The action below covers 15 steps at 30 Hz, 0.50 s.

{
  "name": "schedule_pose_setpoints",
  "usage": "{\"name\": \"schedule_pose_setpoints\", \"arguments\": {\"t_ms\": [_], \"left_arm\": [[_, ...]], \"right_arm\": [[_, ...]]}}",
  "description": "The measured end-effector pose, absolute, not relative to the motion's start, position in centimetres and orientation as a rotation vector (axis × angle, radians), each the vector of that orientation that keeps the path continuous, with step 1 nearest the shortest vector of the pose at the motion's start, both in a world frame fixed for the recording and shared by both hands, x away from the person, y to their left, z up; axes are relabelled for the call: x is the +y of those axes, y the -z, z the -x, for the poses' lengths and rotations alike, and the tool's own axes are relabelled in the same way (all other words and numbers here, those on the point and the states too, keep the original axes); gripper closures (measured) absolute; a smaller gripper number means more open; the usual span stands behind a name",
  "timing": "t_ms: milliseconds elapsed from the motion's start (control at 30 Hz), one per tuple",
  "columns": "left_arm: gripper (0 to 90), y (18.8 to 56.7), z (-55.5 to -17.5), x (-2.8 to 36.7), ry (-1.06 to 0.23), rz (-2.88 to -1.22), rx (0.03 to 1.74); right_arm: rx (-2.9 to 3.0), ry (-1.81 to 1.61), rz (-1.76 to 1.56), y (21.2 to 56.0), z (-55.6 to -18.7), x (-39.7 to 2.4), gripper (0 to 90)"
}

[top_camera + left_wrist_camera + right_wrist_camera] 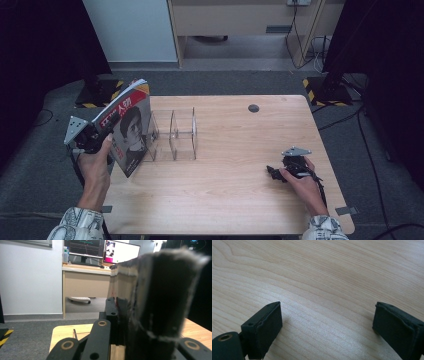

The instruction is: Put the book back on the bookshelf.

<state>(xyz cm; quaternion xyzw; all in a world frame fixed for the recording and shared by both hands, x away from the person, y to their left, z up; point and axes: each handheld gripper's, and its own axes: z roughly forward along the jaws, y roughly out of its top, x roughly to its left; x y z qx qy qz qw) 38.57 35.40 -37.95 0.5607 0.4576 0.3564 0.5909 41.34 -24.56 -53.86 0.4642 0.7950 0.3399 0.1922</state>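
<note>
Patterned sleeves reach in over the near edge of the wooden surface (225, 200). At the left edge, the left gripper (95, 137) has its fingers pinched tight on a magazine (127, 130), held upright and tilted, its lower corner near the surface just beside a clear acrylic rack (172, 135). From that gripper's own view, the magazine's pages (160, 302) stand close up between the black fingers. Well apart, the right gripper (275, 172) rests low on the surface, its fingers (262, 327) spread with bare wood between them.
</note>
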Motion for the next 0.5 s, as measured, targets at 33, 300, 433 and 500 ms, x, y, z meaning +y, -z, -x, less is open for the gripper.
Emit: {"name": "schedule_pose_setpoints", "arguments": {"t_ms": [33,300,433,500], "left_arm": [[85.9,38.02,-38.51,35.39,-0.828,-1.304,1.064],[85.5,38.31,-37.88,35.07,-0.828,-1.31,1.057],[85.3,38.28,-37.7,35.12,-0.83,-1.321,1.064],[85.3,38.27,-37.65,35.19,-0.836,-1.327,1.065]], "right_arm": [[2.232,-0.954,-1.301,53.86,-41.35,-24.57,9.1],[2.232,-0.953,-1.301,53.86,-41.35,-24.57,9.1],[2.232,-0.954,-1.3,53.86,-41.35,-24.57,9.1],[2.232,-0.953,-1.301,53.86,-41.35,-24.57,9.1]]}}
